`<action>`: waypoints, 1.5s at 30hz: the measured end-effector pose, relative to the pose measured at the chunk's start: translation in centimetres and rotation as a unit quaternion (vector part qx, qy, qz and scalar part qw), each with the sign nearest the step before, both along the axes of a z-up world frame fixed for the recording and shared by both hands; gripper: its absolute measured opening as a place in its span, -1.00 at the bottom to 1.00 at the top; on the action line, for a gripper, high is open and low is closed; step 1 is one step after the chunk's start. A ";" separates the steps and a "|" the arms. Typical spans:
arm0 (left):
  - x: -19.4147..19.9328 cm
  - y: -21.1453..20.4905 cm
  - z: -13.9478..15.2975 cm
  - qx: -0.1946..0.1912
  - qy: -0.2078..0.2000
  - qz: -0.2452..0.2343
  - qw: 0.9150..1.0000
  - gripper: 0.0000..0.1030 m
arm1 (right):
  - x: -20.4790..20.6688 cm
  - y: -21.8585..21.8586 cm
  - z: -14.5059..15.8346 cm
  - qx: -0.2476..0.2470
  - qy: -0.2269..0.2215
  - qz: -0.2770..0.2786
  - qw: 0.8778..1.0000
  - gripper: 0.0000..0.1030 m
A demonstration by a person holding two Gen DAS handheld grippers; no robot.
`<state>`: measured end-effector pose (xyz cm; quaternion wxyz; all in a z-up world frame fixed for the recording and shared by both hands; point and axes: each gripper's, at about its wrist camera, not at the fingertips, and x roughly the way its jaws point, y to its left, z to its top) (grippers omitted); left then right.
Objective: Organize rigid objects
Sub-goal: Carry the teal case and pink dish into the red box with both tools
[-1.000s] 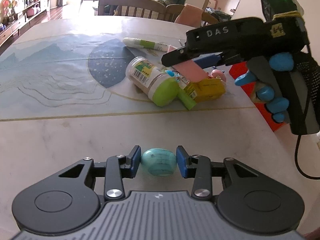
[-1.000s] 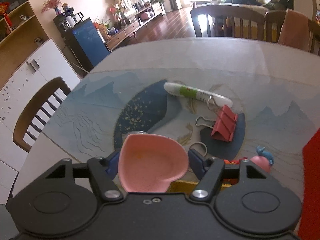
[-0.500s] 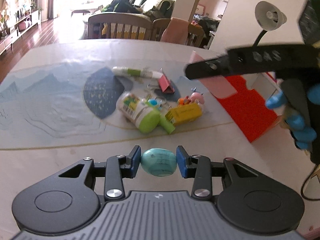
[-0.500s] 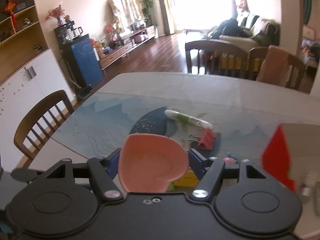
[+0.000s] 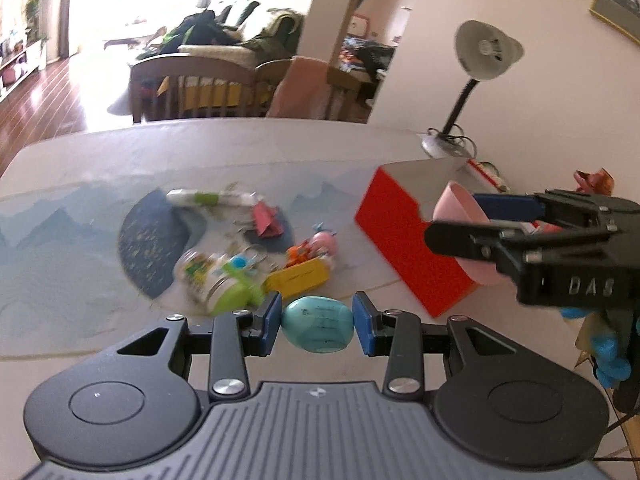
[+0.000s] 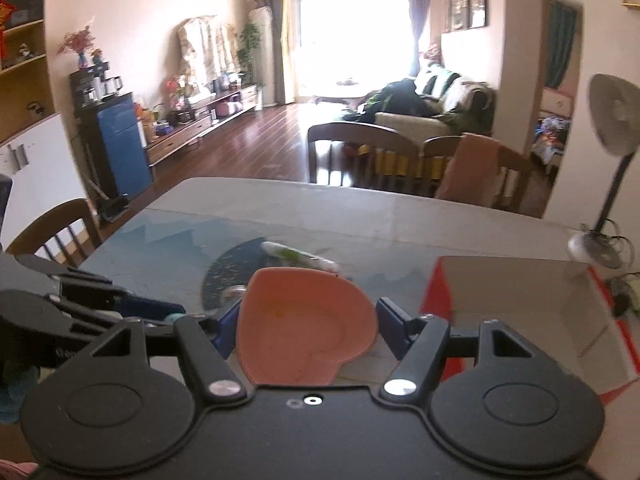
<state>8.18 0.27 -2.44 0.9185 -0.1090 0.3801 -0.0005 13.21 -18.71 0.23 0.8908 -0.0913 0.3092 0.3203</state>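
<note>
**Both claws loaded above the table**

The left claw (image 5: 317,329) is gripping one teal egg-shaped capsule (image 5: 318,330) between its two blue pads (image 5: 271,323), the jaws standing only narrowly apart and pressing on either end of it. The right claw (image 6: 307,330) is clamping one pink heart-shaped dish (image 6: 306,330), its jaws set wider and touching the dish's two sides; in the left wrist view that same dish (image 5: 460,210) is hanging at the right, over the near corner of one red box (image 5: 404,240).

A blue-gloved hand (image 5: 608,354) is wrapping the right claw's handle.

On the table (image 5: 80,320), left of the box and just beyond the left claw's tips, a blurred pile is lying: one jar with a green lid (image 5: 218,282), one yellow box (image 5: 298,278), one pink toy figure (image 5: 324,242), one red binder clip (image 5: 266,220) and one white and green tube (image 5: 212,198) farthest back. Smaller pieces among them are too blurred to count.

One desk lamp (image 5: 484,56) is standing at the far right edge.
</note>
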 end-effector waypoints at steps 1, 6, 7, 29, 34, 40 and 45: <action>0.4 -0.5 0.2 0.001 0.000 -0.005 1.000 -0.26 | 0.2 -0.6 0.0 0.002 0.000 -0.006 1.000 0.34; 3.2 -3.2 0.9 0.011 0.000 -0.030 0.999 -0.26 | 1.9 -4.0 -0.3 0.004 0.001 -0.030 1.000 0.34; 3.9 -3.8 0.9 0.011 0.000 -0.033 0.999 -0.26 | 2.4 -4.7 -0.4 0.004 0.002 -0.034 0.999 0.34; 21.6 -17.1 -2.5 0.026 0.027 -0.039 0.999 -0.26 | 15.8 -19.4 -5.0 -0.042 0.039 -0.091 0.994 0.34; 25.0 -18.4 -4.6 0.054 0.049 -0.025 0.997 -0.26 | 17.8 -19.8 -7.1 -0.069 0.053 -0.086 0.992 0.34; 28.8 -19.8 -7.6 0.099 0.088 -0.020 0.991 -0.26 | 19.4 -19.3 -9.5 -0.093 0.075 -0.069 0.990 0.34; 30.3 -20.3 -9.8 0.126 0.127 -0.015 0.984 -0.26 | 19.9 -18.6 -10.8 -0.109 0.086 -0.051 0.989 0.34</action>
